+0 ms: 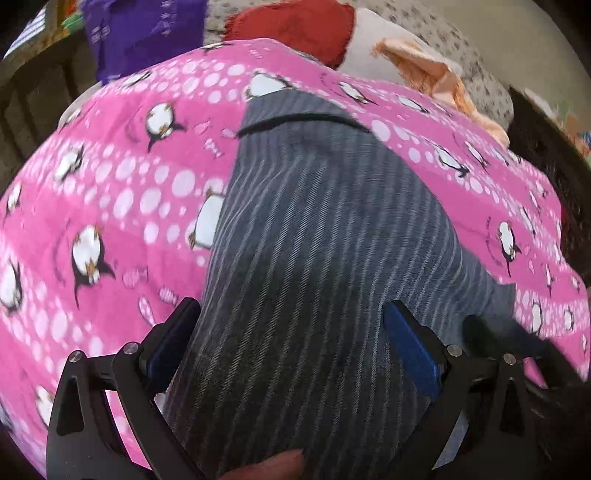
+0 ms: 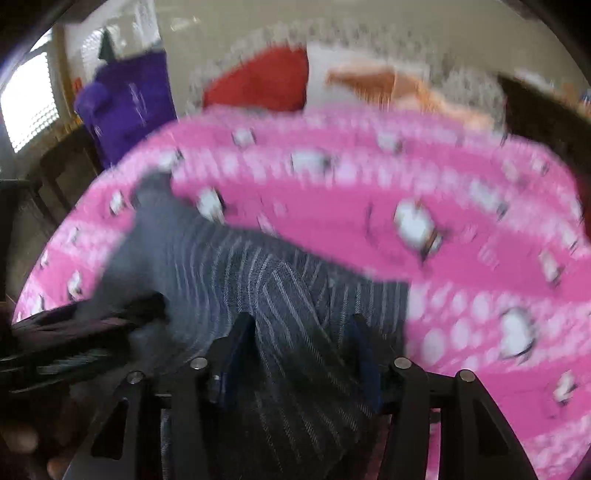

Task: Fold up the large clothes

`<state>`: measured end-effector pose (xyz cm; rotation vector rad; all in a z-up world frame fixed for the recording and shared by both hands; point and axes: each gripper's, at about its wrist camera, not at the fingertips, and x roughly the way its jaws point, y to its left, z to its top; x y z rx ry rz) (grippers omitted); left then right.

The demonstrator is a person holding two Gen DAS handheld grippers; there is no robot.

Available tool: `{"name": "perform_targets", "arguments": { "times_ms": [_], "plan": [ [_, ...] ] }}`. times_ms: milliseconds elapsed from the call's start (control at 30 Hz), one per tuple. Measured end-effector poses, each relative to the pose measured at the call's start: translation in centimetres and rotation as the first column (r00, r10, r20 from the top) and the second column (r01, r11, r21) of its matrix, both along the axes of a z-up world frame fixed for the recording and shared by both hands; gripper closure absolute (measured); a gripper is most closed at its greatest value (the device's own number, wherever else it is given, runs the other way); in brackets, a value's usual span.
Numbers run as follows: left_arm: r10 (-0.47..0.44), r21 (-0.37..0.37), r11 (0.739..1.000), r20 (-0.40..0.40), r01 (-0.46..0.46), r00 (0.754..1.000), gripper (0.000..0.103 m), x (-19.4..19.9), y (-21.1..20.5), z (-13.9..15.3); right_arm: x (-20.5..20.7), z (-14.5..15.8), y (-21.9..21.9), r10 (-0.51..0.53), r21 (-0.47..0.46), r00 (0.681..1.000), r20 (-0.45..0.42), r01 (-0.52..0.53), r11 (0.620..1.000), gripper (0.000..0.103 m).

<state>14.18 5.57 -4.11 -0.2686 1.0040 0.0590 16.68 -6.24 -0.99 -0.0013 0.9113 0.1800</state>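
Right wrist view motion-blurred throughout; penguin print on blanket (image 2: 332, 206) smeared. Garment (image 1: 314, 258) runs off bottom edge in both views; its lower end unseen. Garment bunched between right gripper (image 2: 303, 354) fingers; pad contact indistinct. Left gripper (image 1: 291, 332) pads flank garment; grip unclear. Dark object (image 2: 74, 332) at left edge unidentifiable

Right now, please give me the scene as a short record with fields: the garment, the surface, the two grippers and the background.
garment: grey striped cloth, lying lengthwise
surface: pink penguin blanket
left gripper: cloth between its fingers, grip not clear
right gripper: cloth bunched between its fingers, picture blurred, grip not clear
background: red cloth, orange cloth, purple cloth
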Motion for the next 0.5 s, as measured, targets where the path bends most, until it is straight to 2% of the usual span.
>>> {"name": "perform_targets", "arguments": {
  "times_ms": [133, 233, 333, 400, 467, 500],
  "plan": [
    [-0.004, -0.025, 1.000, -0.022, 0.003, 1.000, 0.003, 0.3, 0.2, -0.2, -0.3, -0.5, -0.6, 0.011, 0.017, 0.999, 0.042, -0.011, 1.000, 0.042],
    [-0.007, -0.025, 1.000, -0.051, 0.005, 0.999, 0.003, 1.8, 0.5, 1.3, -0.5, 0.0, -1.2, 0.009, 0.039, 0.999, 0.040, -0.010, 0.999, 0.042],
    [-0.057, 0.041, 0.997, -0.030, 0.058, 0.998, 0.003, 4.4, -0.1, 3.2, -2.3, 2.2, -1.1, 0.007, 0.041, 0.998, 0.061, -0.009, 0.999, 0.045],
    [-0.093, 0.071, 0.993, -0.041, 0.096, 0.995, 0.003, 6.4, -0.5, 3.4, -4.7, 4.5, -0.7, 0.029, 0.047, 0.993, 0.116, -0.035, 0.998, 0.045],
    [-0.122, 0.073, 0.989, -0.108, 0.130, 0.987, 0.003, 7.9, -0.9, 1.8, -7.3, 6.2, 0.1, 0.060, 0.026, 0.988, 0.144, -0.064, 0.998, 0.045],
    [-0.119, 0.059, 0.990, -0.169, 0.131, 0.978, 0.002, 8.4, -1.0, 0.3, -8.5, 6.7, 0.5, 0.075, 0.018, 0.987, 0.145, -0.078, 0.997, 0.045]
  ]
}}
